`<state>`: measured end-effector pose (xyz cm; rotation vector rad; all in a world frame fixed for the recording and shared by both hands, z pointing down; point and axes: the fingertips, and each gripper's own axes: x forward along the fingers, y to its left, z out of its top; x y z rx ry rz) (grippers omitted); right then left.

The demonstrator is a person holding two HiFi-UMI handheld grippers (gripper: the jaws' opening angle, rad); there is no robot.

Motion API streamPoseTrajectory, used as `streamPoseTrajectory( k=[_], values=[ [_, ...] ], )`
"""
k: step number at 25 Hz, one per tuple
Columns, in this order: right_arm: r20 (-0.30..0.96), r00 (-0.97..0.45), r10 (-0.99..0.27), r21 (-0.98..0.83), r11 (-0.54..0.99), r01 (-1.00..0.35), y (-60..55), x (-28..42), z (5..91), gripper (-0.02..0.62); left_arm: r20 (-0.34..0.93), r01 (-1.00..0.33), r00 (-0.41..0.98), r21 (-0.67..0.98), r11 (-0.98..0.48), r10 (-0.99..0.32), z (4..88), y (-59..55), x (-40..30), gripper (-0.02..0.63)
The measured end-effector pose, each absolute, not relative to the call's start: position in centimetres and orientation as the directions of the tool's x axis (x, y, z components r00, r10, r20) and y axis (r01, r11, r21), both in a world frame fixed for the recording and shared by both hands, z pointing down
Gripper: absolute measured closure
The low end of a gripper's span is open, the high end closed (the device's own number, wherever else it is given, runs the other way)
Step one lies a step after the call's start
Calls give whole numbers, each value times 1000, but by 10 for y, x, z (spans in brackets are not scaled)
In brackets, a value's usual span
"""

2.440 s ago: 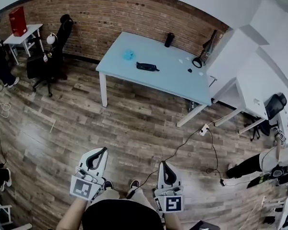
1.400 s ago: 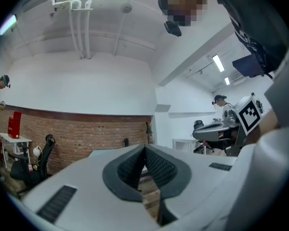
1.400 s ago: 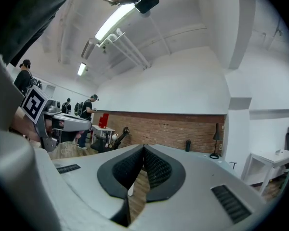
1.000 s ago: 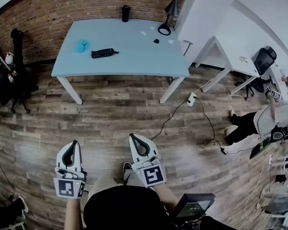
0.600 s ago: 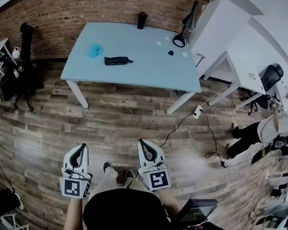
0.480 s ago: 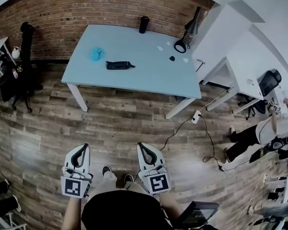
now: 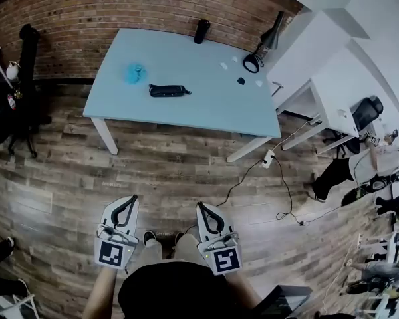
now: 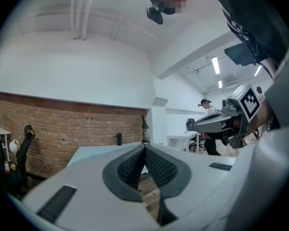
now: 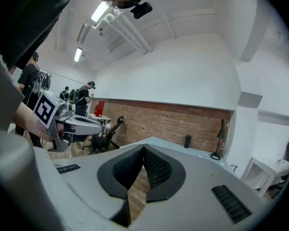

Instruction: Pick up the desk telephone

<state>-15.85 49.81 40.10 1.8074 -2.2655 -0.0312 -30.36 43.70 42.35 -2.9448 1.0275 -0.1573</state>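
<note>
We are facing one pale blue table (image 7: 206,105) carrying one lamp (image 7: 265,45), one black telephone (image 7: 167,91) lying toward its left half, and one dark cup (image 7: 201,30). We are holding two grippers, the left gripper (image 7: 129,202) and the right gripper (image 7: 205,210), both closed and empty, side by side over the wood floor (image 7: 66,171), pointing toward the table and well apart from it.

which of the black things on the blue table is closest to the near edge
The long black telephone, lying flat beside the blue object. The black cylinder and desk lamp stand at the far side.

Dark oblong thing (image 7: 168,91) on table (image 7: 186,58) (too small to identify).
</note>
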Motion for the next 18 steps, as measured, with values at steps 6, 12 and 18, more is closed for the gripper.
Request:
streamPoseTrajectory(
  k=[6,12,18],
  values=[
    [171,-188,-967,142,213,-967,465,-133,409,584,130,-612,781,-38,-790,-611,437,406,-283,591],
    [125,-230,-965,83,242,-967,410,-97,419,584,145,-635,753,-94,-766,-642,427,362,-249,591],
    [100,-255,-962,15,257,-966,361,-49,420,584,211,-670,706,-112,-734,-676,419,321,-205,591]
  ],
)
